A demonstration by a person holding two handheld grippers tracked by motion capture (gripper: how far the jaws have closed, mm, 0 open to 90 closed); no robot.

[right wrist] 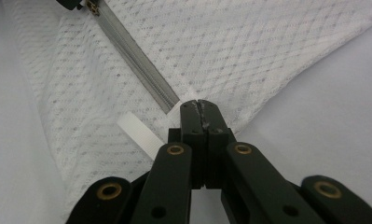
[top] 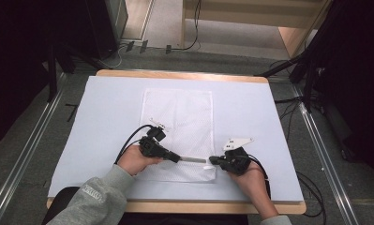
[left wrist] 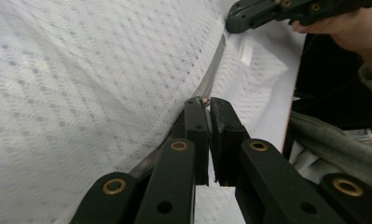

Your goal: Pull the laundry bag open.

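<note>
A white mesh bag (top: 177, 117) lies flat on the table, with a grey zipper (top: 194, 160) along its near edge. My left gripper (top: 177, 158) is shut on the small brass zipper pull (left wrist: 204, 99), and the zipper tape (left wrist: 212, 72) runs away from its jaws. My right gripper (top: 212, 160) is shut on the bag's fabric (right wrist: 230, 56) just past the zipper's end (right wrist: 167, 100). The two grippers face each other along the zipper. In the right gripper view, my right gripper (right wrist: 201, 106) pinches the cloth beside a white label tab (right wrist: 137, 133).
A pale blue mat (top: 105, 117) covers the wooden table (top: 213, 207). Around the table the floor holds cables (top: 311, 192), dark stands (top: 287, 65) and metal rails (top: 30, 145). A grey sleeve (top: 95, 197) comes in at the bottom left.
</note>
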